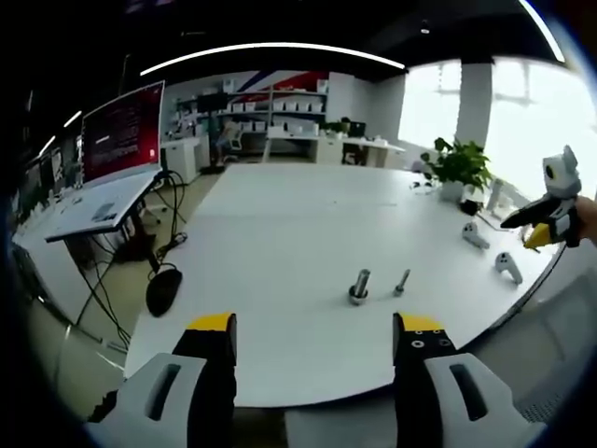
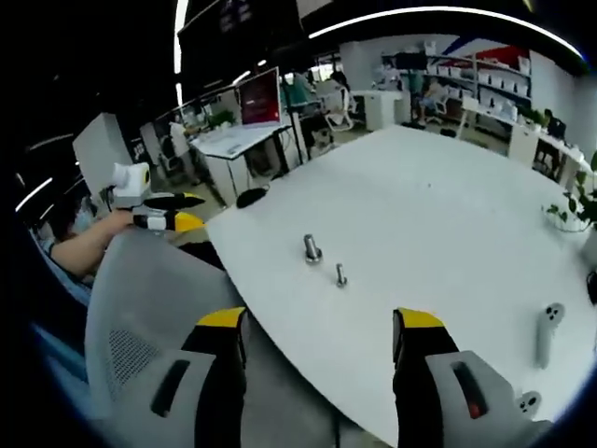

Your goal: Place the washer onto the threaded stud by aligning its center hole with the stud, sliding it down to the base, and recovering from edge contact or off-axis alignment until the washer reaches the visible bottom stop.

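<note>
Two bolts are seen upright near the table's (image 1: pixel 280 224) front edge: a stout stud (image 1: pixel 360 285) with what looks like a washer or nut at its base, and just beside it a thinner bolt (image 1: pixel 402 281). In the right gripper view the same pair is shown, stud (image 2: pixel 312 249) and bolt (image 2: pixel 341 274), close together but apart. Whether the ring at the stud's foot is the washer, already seated, cannot be told at this size; no loose washer is made out on the table.

The left gripper (image 1: pixel 315 341) is held wide open short of the table edge, with nothing between its jaws. The right gripper (image 2: pixel 317 341) is likewise spread wide and empty, held above a grey chair back (image 2: pixel 149 308). Each gripper is caught in the other's view off to one side, well away from the hardware.

Two white controllers (image 1: pixel 492 252) and a plant (image 1: pixel 457 168) are set at the table's far side, well apart from the stud.

The risks are judged plain enough: the wrong bolt could be taken for the stud, as the two are so near; either could be tipped by a sideways jaw; and a washer brought in tilted could be caught on the threads and left short of the base.
</note>
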